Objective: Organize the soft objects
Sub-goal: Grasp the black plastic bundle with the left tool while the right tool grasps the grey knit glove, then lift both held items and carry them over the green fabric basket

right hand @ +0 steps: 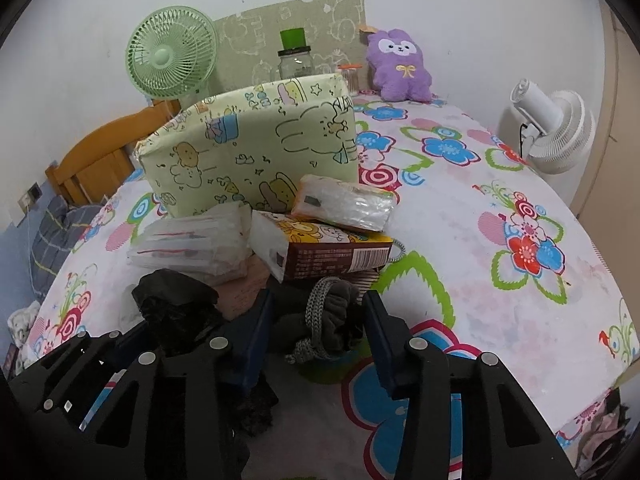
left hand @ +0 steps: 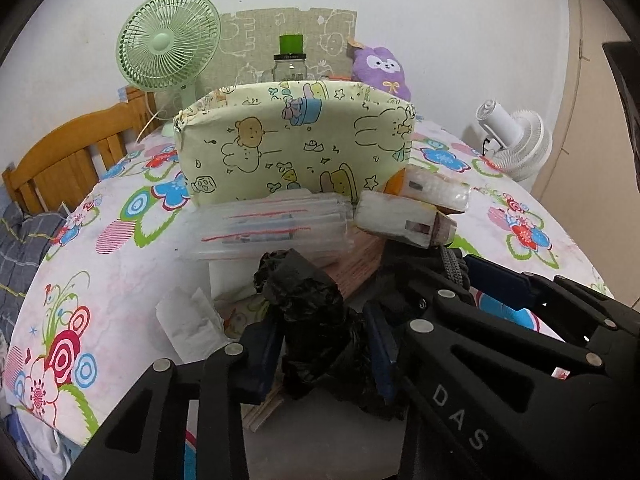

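Observation:
A crumpled black plastic bag [left hand: 308,312] stands between the blue pads of my left gripper [left hand: 320,348], which is shut on it. Just to its right lies a dark cloth bundle with a grey cord [right hand: 324,320]; my right gripper [right hand: 318,320] is shut on it, one pad on each side. Both bundles sit at the near edge of a pile on the flowered bed sheet [right hand: 480,208]. Behind them lie a stack of clear zip bags [left hand: 272,228], two tissue packs [right hand: 344,200] [right hand: 320,248], and a pale green cartoon-print cushion [left hand: 296,140] standing on edge.
A purple plush toy [right hand: 400,64], a glass jar with a green lid [right hand: 294,56] and a green fan [right hand: 172,56] stand at the back by the wall. A white fan [right hand: 556,128] is at the right edge. Crumpled white paper [left hand: 192,320] lies left of the black bag. A wooden headboard [left hand: 72,152] is at left.

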`<state>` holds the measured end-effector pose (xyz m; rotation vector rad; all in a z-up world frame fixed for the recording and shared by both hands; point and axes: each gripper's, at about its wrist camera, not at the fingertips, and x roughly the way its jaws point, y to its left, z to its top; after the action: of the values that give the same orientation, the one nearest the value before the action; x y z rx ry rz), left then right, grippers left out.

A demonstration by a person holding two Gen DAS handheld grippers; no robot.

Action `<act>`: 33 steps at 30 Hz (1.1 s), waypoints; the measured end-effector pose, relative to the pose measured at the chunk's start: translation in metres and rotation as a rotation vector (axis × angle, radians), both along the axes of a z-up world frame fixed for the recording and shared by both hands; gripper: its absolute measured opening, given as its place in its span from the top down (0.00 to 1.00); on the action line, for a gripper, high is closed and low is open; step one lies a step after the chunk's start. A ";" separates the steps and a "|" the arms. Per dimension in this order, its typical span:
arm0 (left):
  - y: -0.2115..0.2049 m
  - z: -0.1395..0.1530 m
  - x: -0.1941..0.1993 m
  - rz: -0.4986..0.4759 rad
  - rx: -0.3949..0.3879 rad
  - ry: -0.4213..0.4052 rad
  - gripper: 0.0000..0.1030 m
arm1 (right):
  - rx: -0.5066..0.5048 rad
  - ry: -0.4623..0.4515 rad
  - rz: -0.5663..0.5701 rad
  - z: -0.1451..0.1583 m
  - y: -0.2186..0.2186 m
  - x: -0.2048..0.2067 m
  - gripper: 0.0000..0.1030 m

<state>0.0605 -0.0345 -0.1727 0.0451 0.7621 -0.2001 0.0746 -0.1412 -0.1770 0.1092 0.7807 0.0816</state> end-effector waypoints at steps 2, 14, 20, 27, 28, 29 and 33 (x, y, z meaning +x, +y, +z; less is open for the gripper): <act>0.000 0.002 -0.001 0.000 0.001 -0.003 0.66 | 0.003 -0.003 -0.001 0.001 -0.001 -0.001 0.55; -0.001 0.025 -0.012 0.000 -0.006 -0.055 0.67 | 0.016 -0.059 -0.010 0.026 -0.004 -0.014 0.58; 0.001 0.042 -0.017 0.001 -0.020 -0.086 0.68 | 0.019 -0.091 -0.007 0.044 -0.004 -0.020 0.58; 0.003 0.062 -0.022 0.009 -0.025 -0.137 0.68 | 0.012 -0.143 -0.010 0.067 -0.002 -0.027 0.58; 0.003 0.065 -0.023 0.011 -0.025 -0.143 0.68 | 0.011 -0.149 -0.011 0.069 -0.001 -0.028 0.58; 0.004 0.067 -0.023 0.011 -0.026 -0.148 0.67 | 0.011 -0.154 -0.012 0.072 -0.001 -0.029 0.58; 0.005 0.076 -0.022 0.012 -0.024 -0.163 0.67 | 0.010 -0.168 -0.017 0.082 0.000 -0.029 0.58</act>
<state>0.0387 -0.0298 -0.0968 0.0337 0.5974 -0.1911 0.0461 -0.1414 -0.0950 0.1167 0.6120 0.0777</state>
